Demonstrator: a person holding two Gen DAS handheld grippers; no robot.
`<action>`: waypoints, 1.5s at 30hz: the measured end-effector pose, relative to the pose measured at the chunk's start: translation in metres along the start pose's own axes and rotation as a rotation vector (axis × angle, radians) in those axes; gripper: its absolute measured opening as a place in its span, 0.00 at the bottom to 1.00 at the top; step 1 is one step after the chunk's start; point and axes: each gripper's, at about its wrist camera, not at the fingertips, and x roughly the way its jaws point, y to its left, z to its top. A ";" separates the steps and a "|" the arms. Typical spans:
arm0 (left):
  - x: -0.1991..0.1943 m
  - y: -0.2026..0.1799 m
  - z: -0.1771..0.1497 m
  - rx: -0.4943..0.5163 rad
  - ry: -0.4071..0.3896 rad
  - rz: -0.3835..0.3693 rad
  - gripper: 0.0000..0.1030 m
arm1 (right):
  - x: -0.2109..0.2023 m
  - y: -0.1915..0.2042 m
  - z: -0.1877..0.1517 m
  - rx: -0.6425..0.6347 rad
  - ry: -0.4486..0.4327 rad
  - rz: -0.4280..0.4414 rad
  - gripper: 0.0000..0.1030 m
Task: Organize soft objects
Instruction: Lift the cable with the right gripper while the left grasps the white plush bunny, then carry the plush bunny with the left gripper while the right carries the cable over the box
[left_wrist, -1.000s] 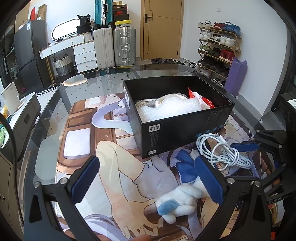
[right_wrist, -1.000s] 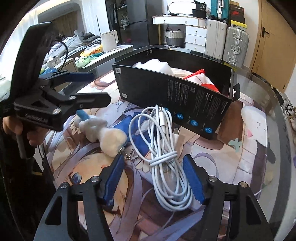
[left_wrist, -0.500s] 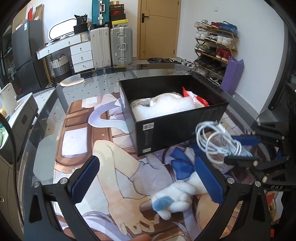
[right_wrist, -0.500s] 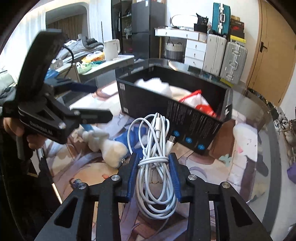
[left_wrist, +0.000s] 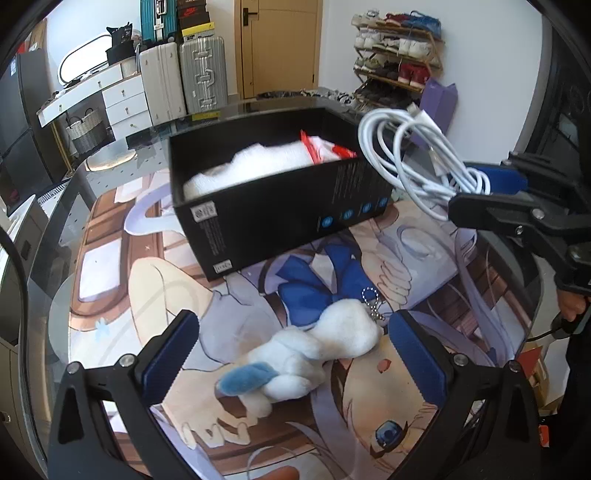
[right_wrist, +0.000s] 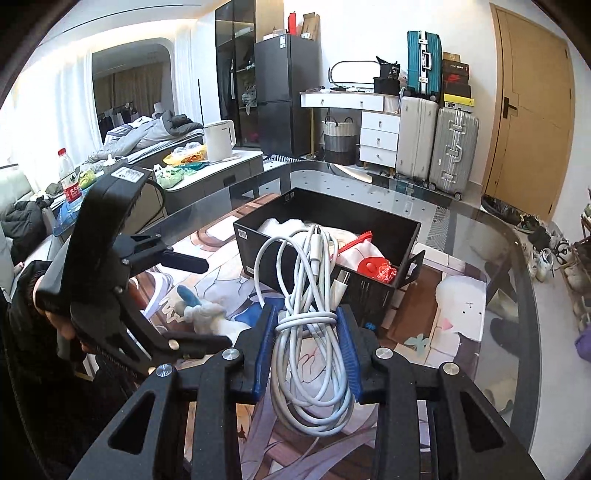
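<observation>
- So the right gripper (right_wrist: 306, 350) has clamped its blue pads onto the coiled white charging cable (right_wrist: 310, 317); a second back the cable lay flat on the mat between wide-open jaws, and now it's lifted clear of the table and dangling in front of the black box (right_wrist: 384, 291).
- That looks like pick done, drop-off next: the cable hangs near the box's front corner, not over the opening yet.
- Left gripper (left_wrist: 295, 354) is wide open, holding nothing, angled down over the white plush keychain (left_wrist: 314, 350), which lies on the anime desk mat (left_wrist: 155, 288) between the pads without touching them. It's crept closer to the toy than before, so my guess is that's the next grab.
- Box already has white padding (left_wrist: 255, 162) and a red-and-white bag (right_wrist: 373, 264) inside, so room is tighter on that side.
- In the way: the box's near wall, plus loose cable loops and the plug end that could snag the rim.
- Glass table (right_wrist: 491, 251) edge is well apart from all this.
</observation>
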 end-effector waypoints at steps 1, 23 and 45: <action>0.002 -0.001 0.000 -0.003 0.008 0.007 1.00 | 0.000 0.000 -0.001 -0.001 0.002 -0.002 0.32; 0.006 -0.010 -0.016 0.114 0.112 -0.048 0.80 | 0.003 -0.002 -0.001 0.000 0.003 0.003 0.32; -0.053 0.013 0.006 0.052 -0.097 -0.163 0.32 | -0.009 -0.005 0.004 0.031 -0.051 -0.018 0.32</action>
